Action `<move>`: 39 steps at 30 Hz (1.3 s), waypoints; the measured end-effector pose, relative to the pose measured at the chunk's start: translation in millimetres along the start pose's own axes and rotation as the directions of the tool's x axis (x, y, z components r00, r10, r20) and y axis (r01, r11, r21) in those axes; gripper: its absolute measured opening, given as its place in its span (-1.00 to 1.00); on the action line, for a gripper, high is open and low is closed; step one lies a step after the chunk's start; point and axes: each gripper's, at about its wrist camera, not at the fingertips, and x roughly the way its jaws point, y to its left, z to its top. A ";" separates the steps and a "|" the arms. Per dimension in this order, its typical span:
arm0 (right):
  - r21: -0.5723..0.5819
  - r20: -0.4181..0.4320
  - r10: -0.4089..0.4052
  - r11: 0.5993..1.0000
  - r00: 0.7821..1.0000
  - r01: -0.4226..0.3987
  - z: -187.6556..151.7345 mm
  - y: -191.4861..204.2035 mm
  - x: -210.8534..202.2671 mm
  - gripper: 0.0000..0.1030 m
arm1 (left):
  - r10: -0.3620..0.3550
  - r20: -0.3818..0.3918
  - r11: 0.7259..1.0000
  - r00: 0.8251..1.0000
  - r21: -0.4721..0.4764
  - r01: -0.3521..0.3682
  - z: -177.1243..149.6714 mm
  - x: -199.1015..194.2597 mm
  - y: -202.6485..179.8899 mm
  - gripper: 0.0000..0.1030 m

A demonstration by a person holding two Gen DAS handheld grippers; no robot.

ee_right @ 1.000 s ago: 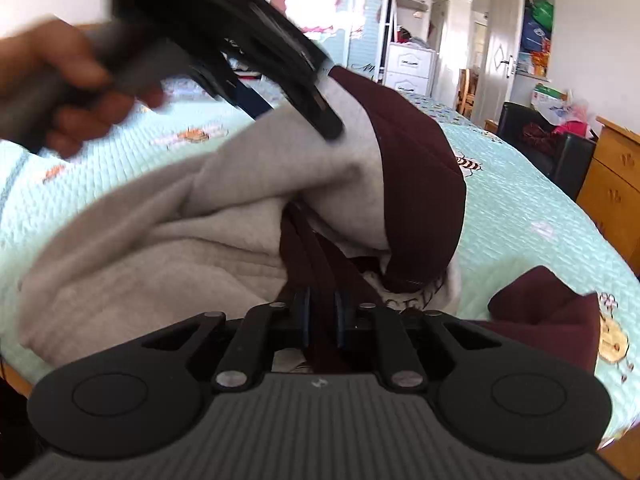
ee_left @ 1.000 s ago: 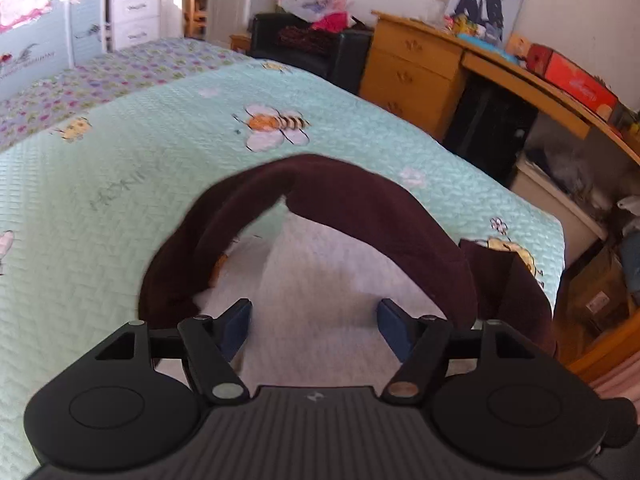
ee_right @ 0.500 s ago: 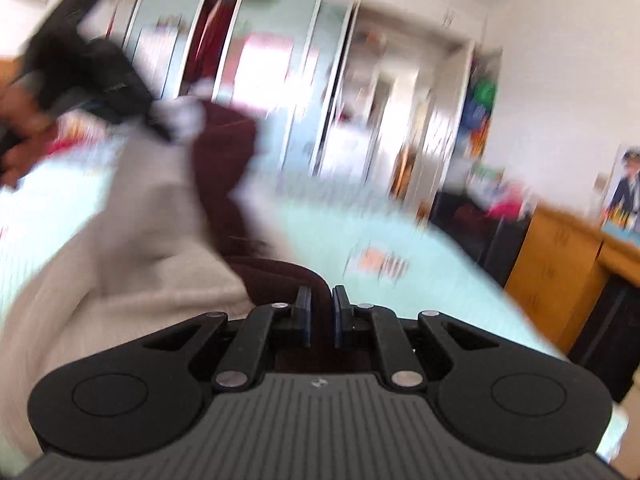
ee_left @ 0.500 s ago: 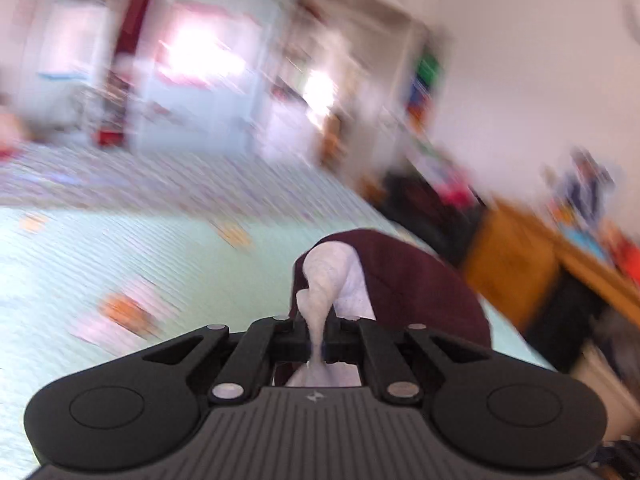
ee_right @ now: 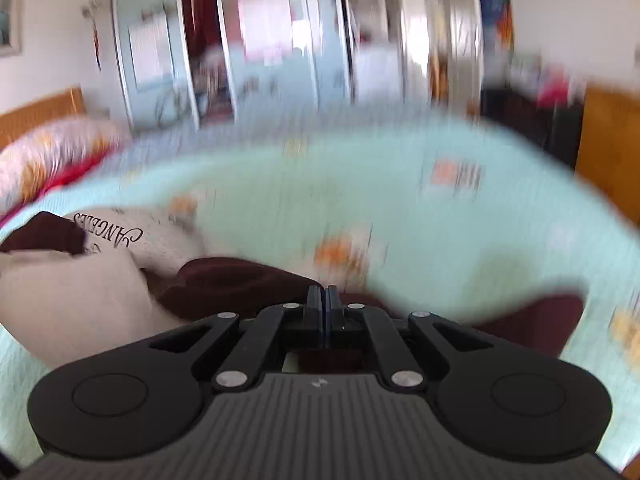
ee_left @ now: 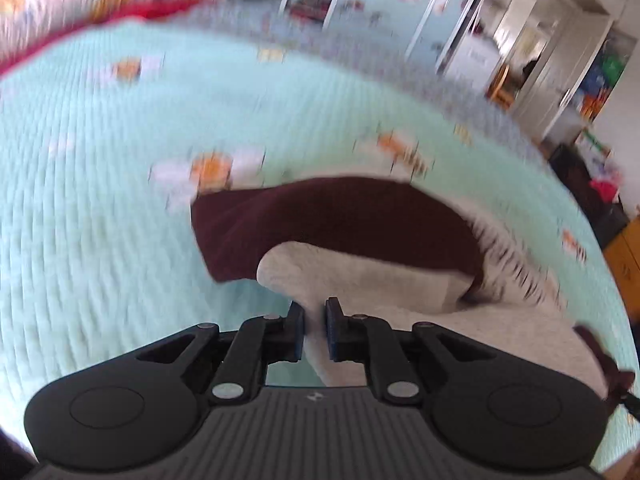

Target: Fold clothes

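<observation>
Both tongs grip cloth, the left tongs point(ee_left: 314, 328) pinching grey fabric and the right tongs point(ee_right: 323, 312) clamped on maroon, with the sweatshirt point(ee_right: 80, 280) bunched on the bed point(ee_left: 100, 200), folding apparently underway, not finished.

Bedspread point(ee_left: 100, 208), mint green, bee print: broad bare stretch to the left of and beyond the garment; open passage over it.
Garment point(ee_left: 360, 272), cream with maroon parts: heaped across the near middle of the bed, a bulk in the way low down; one fold pinched in the left gripper point(ee_left: 315, 330).
Maroon fold point(ee_right: 240, 284): directly ahead of the right gripper point(ee_right: 323, 312), touching its closed tips.
Pillow point(ee_right: 48, 152): occupies the far left corner.
Wardrobe doors point(ee_right: 256, 40): close off the far side.
</observation>
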 end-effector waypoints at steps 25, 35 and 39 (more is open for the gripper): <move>-0.775 -0.181 0.183 0.579 0.966 -0.255 32.7 223.1 80.3 -0.84 | -0.230 0.066 0.803 0.971 0.577 0.152 -7.7 -18.6 -110.6 -0.03; -0.485 -0.179 0.298 0.803 0.938 -0.347 84.7 201.0 135.2 -0.80 | -0.243 0.008 0.617 0.970 0.773 0.148 24.7 40.4 -138.9 0.12; -0.415 -0.193 0.328 0.827 0.925 -0.380 78.0 191.8 142.1 -0.80 | -0.182 -0.058 0.579 0.982 0.801 0.155 29.3 69.7 -135.4 0.05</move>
